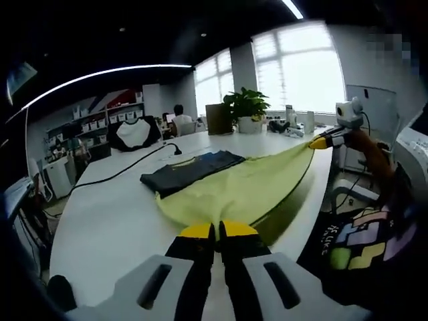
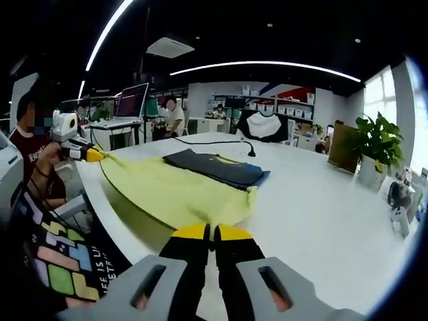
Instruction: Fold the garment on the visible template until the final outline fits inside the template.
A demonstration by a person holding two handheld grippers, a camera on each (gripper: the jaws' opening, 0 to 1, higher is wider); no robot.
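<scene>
A yellow-green garment [image 1: 247, 180] hangs stretched between both grippers, its far part resting on the white table [image 1: 114, 227]. My left gripper [image 1: 217, 231] is shut on one edge of it. In the left gripper view the right gripper [image 1: 321, 142] pinches the other corner, out past the table's edge. In the right gripper view my right gripper [image 2: 212, 233] is shut on the garment [image 2: 174, 190], and the left gripper [image 2: 90, 155] holds the far corner. A dark blue folded cloth [image 1: 190, 170] [image 2: 214, 168] lies flat on the table, touching the garment's far edge.
A black cable [image 1: 127, 167] [image 2: 214, 142] runs across the table behind the dark cloth. A potted plant [image 1: 247, 107] [image 2: 378, 144] and small items stand at the table's far end. The person's patterned shirt [image 1: 361, 241] [image 2: 53, 261] is close to the table edge.
</scene>
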